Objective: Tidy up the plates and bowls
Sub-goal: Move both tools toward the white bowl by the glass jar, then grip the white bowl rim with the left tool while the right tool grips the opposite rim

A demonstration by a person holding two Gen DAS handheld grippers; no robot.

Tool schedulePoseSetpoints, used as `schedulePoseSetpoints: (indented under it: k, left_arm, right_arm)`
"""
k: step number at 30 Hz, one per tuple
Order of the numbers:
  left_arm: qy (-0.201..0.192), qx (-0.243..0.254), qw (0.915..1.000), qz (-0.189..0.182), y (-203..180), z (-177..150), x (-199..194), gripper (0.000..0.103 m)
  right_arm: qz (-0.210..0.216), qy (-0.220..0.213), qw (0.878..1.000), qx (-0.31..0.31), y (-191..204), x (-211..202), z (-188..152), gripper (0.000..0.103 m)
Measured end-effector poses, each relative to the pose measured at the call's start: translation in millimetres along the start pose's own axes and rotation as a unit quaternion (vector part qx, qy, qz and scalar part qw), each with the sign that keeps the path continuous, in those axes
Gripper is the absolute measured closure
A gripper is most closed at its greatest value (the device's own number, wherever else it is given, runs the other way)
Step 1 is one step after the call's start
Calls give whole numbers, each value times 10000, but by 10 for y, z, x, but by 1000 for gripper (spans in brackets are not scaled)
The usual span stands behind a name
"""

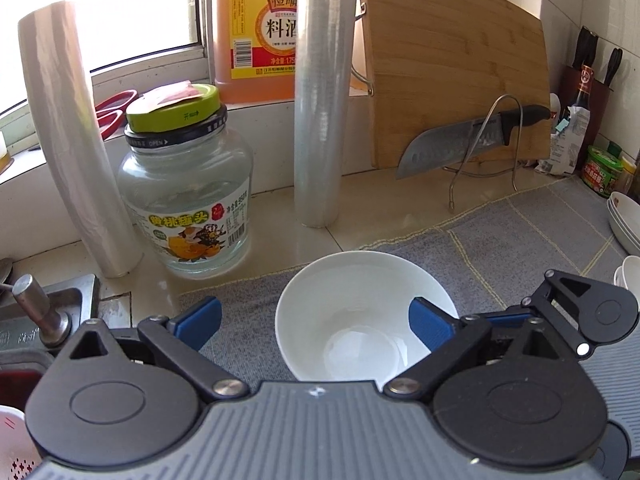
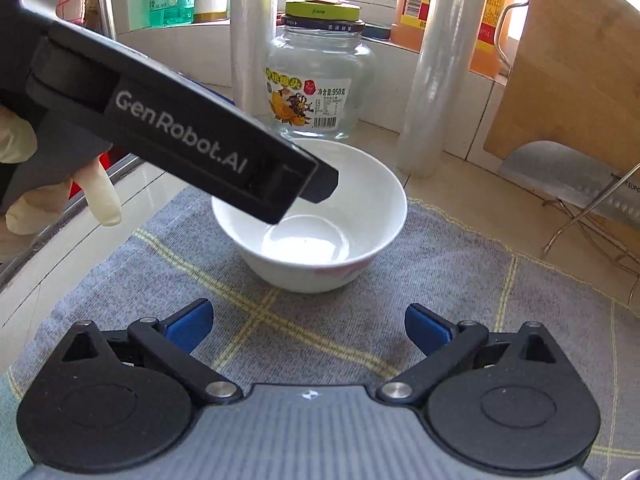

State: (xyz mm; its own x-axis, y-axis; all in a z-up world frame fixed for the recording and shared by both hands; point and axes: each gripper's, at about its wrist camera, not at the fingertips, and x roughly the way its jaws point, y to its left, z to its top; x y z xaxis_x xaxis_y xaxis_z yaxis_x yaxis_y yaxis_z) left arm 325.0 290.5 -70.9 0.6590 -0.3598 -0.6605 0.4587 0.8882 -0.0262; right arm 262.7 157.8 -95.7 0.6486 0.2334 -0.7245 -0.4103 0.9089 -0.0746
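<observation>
The left gripper [image 1: 316,322] has its jaws spread wide, with nothing clamped. One blue pad [image 1: 430,326] sits inside the white bowl [image 1: 362,312], over its inner wall; the other pad lies outside the rim, above the cloth. Whether the inner pad touches the porcelain cannot be told.

The right gripper [image 2: 308,326] is also open and empty, its pads apart above the grey checked cloth [image 2: 280,320], short of the bowl [image 2: 316,236].

The bowl stands upright and empty on the cloth, near the cloth's far edge. In the right wrist view the left gripper's black body [image 2: 180,136] reaches over the bowl's rim, held by a gloved hand [image 2: 60,196].

Just behind the bowl stand a glass jar [image 1: 188,200] with a green lid and two rolls of cling film [image 1: 320,92]. To the right, a bamboo cutting board [image 1: 456,64] and a knife [image 1: 460,140] rest in a wire rack. Stacked white dishes [image 1: 626,220] sit at the cloth's right edge.
</observation>
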Motion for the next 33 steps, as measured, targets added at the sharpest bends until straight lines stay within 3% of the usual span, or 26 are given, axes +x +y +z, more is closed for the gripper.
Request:
schedulePoseSetpoints:
  k: [7, 19, 33]
  left_arm:
    - [182, 150, 9994, -238, -10, 56, 163, 27]
    - [423, 214, 9976, -507, 16, 139, 349, 37]
    - [600, 452, 9951, -647, 38, 162, 400, 38]
  right_arm:
    - [-3, -139, 9999, -12, -63, 99, 132, 2]
    - [109, -207, 9995, -200, -41, 129, 177, 13]
    - [189, -227, 9994, -193, -49, 134, 189, 15]
